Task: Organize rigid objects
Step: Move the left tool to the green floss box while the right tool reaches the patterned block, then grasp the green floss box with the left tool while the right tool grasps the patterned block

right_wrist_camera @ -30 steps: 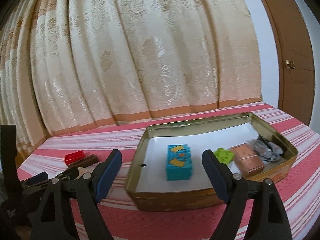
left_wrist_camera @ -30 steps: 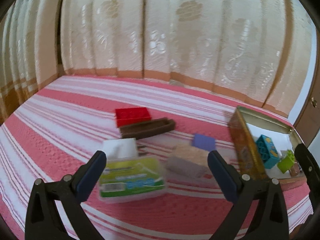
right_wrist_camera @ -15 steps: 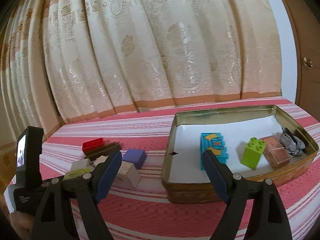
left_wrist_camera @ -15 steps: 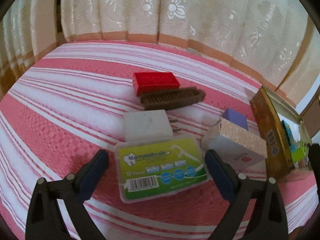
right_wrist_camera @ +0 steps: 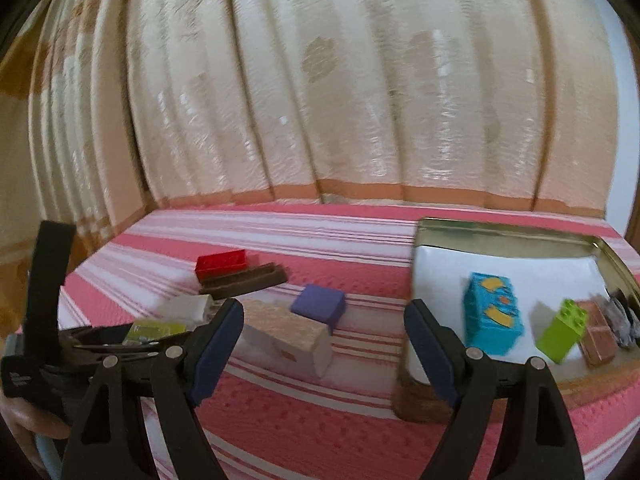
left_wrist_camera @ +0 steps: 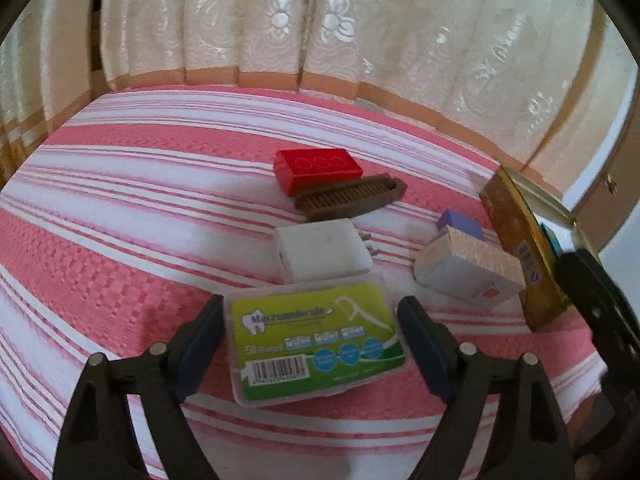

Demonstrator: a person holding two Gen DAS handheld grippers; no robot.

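Closest to us, our left gripper (left_wrist_camera: 310,344) has its two blue pads on either side of the green floss pick box (left_wrist_camera: 318,340). Its jaws have just been closing in on the box, but we still see a thin gap on each side, so we think the box is not pinched yet. It lies flat on the striped pink cloth (left_wrist_camera: 120,272), which lets the pads slide down along its short sides. Our right gripper (right_wrist_camera: 324,344) is spread wide and holds nothing; it hangs over the cloth with a pale wooden-topped box (right_wrist_camera: 288,336) just past it, maybe ready for that one next. Touching the far edge of the floss box is a white charger (left_wrist_camera: 324,254) with its prongs sticking out to the right. A purple block (right_wrist_camera: 319,304) sits right behind the pale box. Farther away, a red brick (left_wrist_camera: 318,168) and a brown comb (left_wrist_camera: 350,198) lie side by side, touching. Off to the right is the gold tin (right_wrist_camera: 500,232), where we put things. It already holds a blue block (right_wrist_camera: 492,316), a green brick (right_wrist_camera: 562,330) and a reddish brown box (right_wrist_camera: 598,338), so we think the loose things go there too.
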